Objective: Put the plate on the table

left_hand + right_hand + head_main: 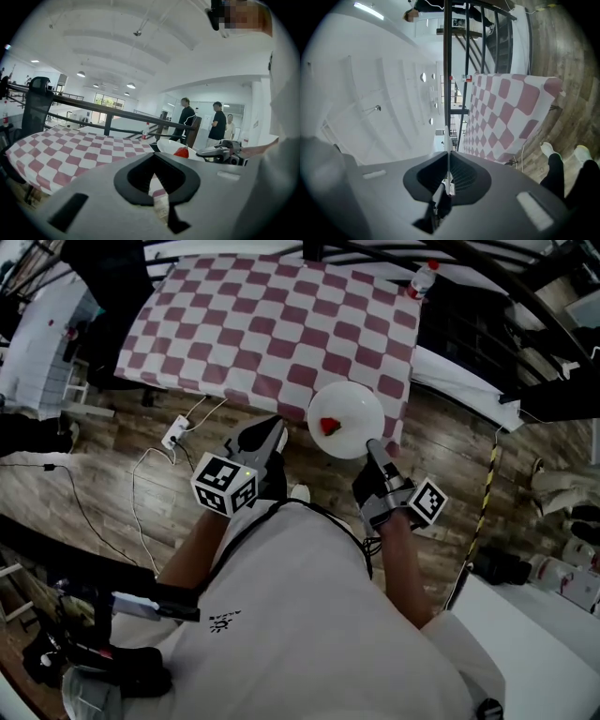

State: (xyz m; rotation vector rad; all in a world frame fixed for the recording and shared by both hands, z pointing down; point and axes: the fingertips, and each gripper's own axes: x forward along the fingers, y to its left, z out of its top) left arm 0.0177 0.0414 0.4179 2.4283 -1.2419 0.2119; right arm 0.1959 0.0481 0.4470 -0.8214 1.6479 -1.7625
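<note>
Head view: one white plate (pixel 345 418), one red piece (pixel 330 426) on it, pinched by its near rim in the right gripper (pixel 373 446) fingers, over the near edge of one checked-cloth desk (pixel 272 324); left gripper (pixel 275 430) just left of the plate; one bottle (pixel 424 277) far ahead; plank floor (pixel 112 456) below. Left gripper view: fingers pressed together, empty; three people (pixel 218 119) beyond. Right gripper view: fingers clamped on the plate's rim.

The right gripper (pixel 447 157) is pinching the thin white plate (pixel 446 140), which is showing edge-on between its closed jaws. Beyond, a checkered tablecloth (pixel 506 117) is hanging over a wooden floor (pixel 562 70), beside a person's white shoes (pixel 547 149).
</note>
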